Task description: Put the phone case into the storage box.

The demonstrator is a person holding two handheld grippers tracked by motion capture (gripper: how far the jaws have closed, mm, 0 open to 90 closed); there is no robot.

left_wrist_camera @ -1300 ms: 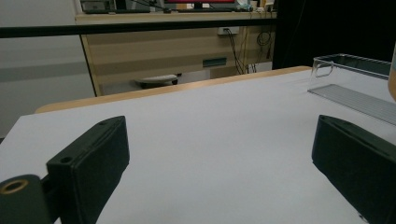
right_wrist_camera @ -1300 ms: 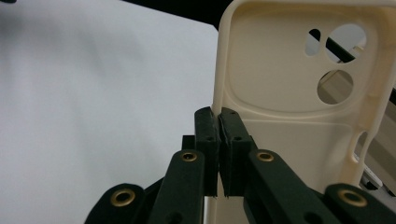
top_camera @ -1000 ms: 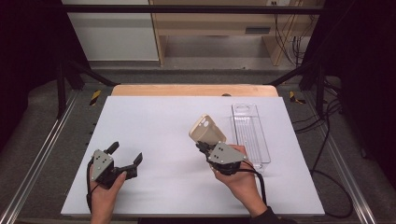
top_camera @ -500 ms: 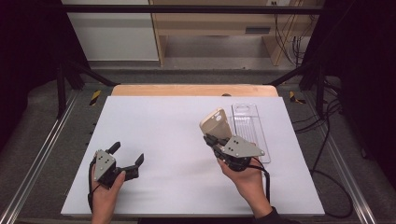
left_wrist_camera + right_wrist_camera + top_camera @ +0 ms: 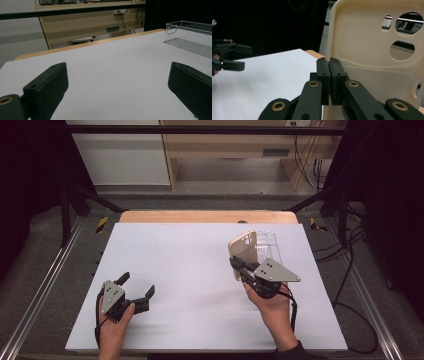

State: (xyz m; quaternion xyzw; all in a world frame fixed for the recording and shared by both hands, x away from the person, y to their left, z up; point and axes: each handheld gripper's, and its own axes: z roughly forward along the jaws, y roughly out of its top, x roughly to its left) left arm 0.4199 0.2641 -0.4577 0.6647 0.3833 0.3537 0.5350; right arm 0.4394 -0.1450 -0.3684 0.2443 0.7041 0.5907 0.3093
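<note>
1. Here, from the high view, we see the right gripper holding a cream phone case upright above the white table, just in front of a clear plastic tray.
2. Closer, the right gripper view shows us its jaws pressed together, pinching the case's edge, and the case's camera cut-outs.
3. Our left gripper rests low near the table's front left; its own view shows its jaws spread wide with nothing between them.

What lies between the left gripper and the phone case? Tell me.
Nothing: in the high view, bare white table separates the left gripper from the phone case.
</note>
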